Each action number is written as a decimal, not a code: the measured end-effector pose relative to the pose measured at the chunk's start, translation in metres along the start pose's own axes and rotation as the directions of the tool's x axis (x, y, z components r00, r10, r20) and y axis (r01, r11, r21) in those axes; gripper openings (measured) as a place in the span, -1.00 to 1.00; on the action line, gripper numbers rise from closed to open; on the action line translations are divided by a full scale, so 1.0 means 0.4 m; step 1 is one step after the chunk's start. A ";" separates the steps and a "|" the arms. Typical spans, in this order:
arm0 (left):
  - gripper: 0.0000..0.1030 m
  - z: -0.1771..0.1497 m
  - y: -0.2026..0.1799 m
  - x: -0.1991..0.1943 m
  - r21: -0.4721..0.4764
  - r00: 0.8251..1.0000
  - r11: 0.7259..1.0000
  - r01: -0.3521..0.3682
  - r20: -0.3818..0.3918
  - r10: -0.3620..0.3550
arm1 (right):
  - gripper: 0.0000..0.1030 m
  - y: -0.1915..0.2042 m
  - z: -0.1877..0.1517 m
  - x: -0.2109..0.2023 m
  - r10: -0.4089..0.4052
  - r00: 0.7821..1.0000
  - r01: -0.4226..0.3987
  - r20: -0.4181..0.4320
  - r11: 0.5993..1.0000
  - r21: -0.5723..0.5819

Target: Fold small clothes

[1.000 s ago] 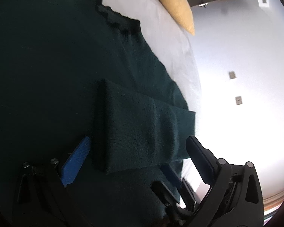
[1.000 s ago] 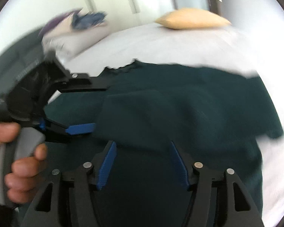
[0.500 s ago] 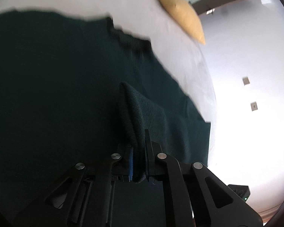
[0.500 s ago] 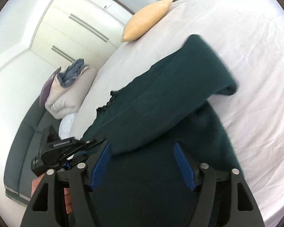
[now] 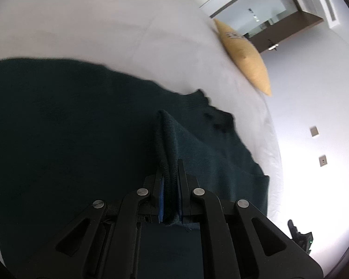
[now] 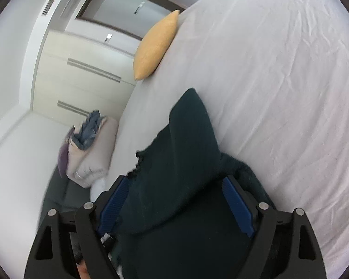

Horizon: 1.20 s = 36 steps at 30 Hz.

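From my left tool I see the wide white bedsheet (image 5: 109,32) filling the upper half, lightly creased. At two o'clock a flat mustard-yellow cushion (image 5: 244,58) lies at the sheet's far edge. Behind it, at one o'clock, is a dark-framed glass partition (image 5: 265,21). At three o'clock two small grey wall plates (image 5: 314,131) sit one above the other on the pale wall.

From my right tool, white wardrobe doors with long metal handles (image 6: 88,69) stand at ten o'clock. At nine o'clock a pale folded pillow stack (image 6: 90,155) carries a crumpled blue denim garment (image 6: 88,132).
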<state>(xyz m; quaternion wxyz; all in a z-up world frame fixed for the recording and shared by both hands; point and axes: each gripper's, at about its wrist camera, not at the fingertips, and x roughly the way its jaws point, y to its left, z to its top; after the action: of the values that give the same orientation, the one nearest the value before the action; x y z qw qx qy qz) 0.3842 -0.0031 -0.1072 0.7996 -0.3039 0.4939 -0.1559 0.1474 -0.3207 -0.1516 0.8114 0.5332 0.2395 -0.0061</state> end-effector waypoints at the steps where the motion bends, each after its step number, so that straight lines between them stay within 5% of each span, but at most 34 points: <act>1: -0.87 0.006 0.021 -0.007 -0.005 1.000 1.000 -0.004 -0.001 0.004 | 0.66 -0.005 0.008 -0.001 0.008 1.000 -0.009 0.010 1.000 0.029; 7: -0.87 -0.015 0.038 -0.003 0.014 1.000 1.000 -0.020 0.009 0.020 | 0.67 -0.040 0.041 -0.035 -0.018 0.998 0.013 0.055 0.997 0.081; 13: -0.87 -0.061 0.012 -0.036 0.020 0.999 1.000 -0.021 0.032 0.021 | 0.67 0.007 0.001 0.004 0.065 0.996 -0.061 -0.066 0.996 0.062; 18: -0.87 -0.065 0.046 -0.046 -0.005 0.999 1.000 -0.023 0.026 0.023 | 0.67 0.012 -0.010 0.061 0.041 0.992 -0.033 -0.120 0.997 0.067; 25: -0.87 -0.063 0.083 -0.024 -0.026 1.000 1.000 -0.015 0.002 0.015 | 0.63 -0.010 0.034 0.075 0.023 0.997 -0.017 -0.076 0.997 0.077; 30: -0.87 -0.081 0.089 -0.031 -0.024 1.000 1.000 -0.018 0.012 0.018 | 0.40 -0.038 0.027 0.058 0.036 0.999 -0.033 -0.039 0.997 0.074; 36: -0.86 -0.085 0.087 -0.043 -0.016 1.000 1.000 -0.023 0.014 0.023 | 0.54 0.012 0.020 0.004 0.001 0.996 -0.001 -0.091 1.000 0.002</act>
<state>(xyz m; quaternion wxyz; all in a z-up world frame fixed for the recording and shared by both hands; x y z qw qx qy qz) 0.3444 0.0216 -0.1287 0.8023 -0.3058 0.4930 -0.1407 0.1531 -0.3251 -0.1454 0.7989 0.5340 0.2761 0.0183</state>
